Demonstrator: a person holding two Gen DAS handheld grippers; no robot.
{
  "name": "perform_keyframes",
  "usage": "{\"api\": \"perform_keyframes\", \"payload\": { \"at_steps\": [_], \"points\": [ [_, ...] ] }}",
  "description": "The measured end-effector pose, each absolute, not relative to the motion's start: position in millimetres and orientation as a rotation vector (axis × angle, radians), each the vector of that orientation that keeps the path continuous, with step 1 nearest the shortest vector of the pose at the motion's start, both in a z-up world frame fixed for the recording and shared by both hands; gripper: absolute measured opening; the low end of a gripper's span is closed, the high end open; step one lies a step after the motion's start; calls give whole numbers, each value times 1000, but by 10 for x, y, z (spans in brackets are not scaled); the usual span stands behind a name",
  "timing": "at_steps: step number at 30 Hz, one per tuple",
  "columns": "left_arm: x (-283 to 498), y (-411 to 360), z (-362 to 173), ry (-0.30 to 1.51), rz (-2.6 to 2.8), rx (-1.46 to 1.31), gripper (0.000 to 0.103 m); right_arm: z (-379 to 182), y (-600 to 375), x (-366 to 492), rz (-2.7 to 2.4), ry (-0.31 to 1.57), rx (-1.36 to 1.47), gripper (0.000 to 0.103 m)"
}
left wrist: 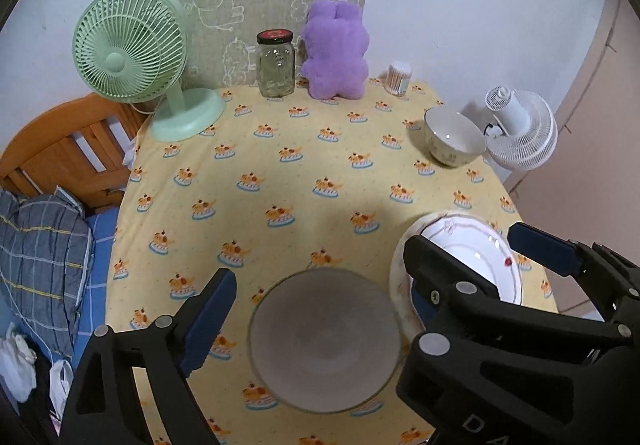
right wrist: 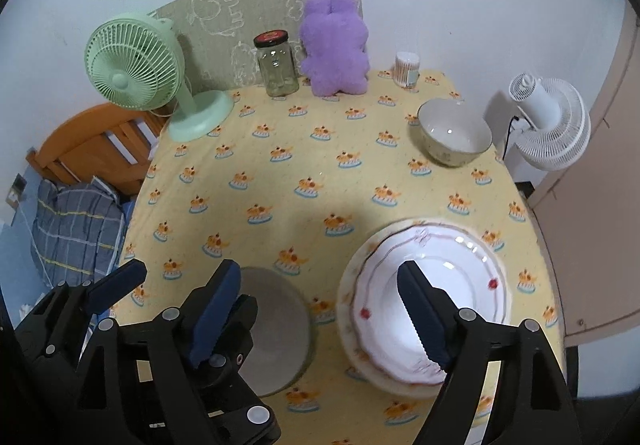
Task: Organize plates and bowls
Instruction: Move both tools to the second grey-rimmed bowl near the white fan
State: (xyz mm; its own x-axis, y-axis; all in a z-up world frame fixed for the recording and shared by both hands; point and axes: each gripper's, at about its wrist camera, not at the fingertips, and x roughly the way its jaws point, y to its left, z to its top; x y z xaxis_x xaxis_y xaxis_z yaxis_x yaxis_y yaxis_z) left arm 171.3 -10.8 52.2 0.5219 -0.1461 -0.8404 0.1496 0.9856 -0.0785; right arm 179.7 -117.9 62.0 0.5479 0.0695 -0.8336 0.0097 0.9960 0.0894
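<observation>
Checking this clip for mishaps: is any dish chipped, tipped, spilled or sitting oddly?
Nothing stands out. The grey bowl and the white bowl sit upright and empty on the yellow tablecloth; the white plate lies flat on a cream plate. No visible chips or spills.

The left gripper (left wrist: 320, 313) is made of matte black plastic, with angular linkage arms that have triangular cut-outs. Round silver-grey pivot pins (left wrist: 434, 344) join the arms. Its fingers carry dark blue pads (left wrist: 208, 321). White letters (left wrist: 474, 424) are printed on one arm. The right gripper (right wrist: 320, 309) has the same black frame and grey pins; its blue pads (right wrist: 420, 317) have a toothed, serrated edge.
</observation>
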Motion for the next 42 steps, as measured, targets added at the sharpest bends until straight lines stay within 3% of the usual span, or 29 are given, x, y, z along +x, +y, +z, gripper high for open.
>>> {"api": "perform_keyframes", "payload": {
  "at_steps": [18, 39, 42],
  "points": [
    [2279, -1231, 577, 997, -56, -6, 93, 644, -2309, 2454, 125, 981, 52, 90],
    [3375, -2269, 17, 1012, -4, 47, 93, 111, -3392, 3479, 50, 974, 30, 91],
    [3537, -2326, -101, 1034, -28, 27, 87, 28, -3481, 3652, 42, 976, 37, 91]
  ]
}}
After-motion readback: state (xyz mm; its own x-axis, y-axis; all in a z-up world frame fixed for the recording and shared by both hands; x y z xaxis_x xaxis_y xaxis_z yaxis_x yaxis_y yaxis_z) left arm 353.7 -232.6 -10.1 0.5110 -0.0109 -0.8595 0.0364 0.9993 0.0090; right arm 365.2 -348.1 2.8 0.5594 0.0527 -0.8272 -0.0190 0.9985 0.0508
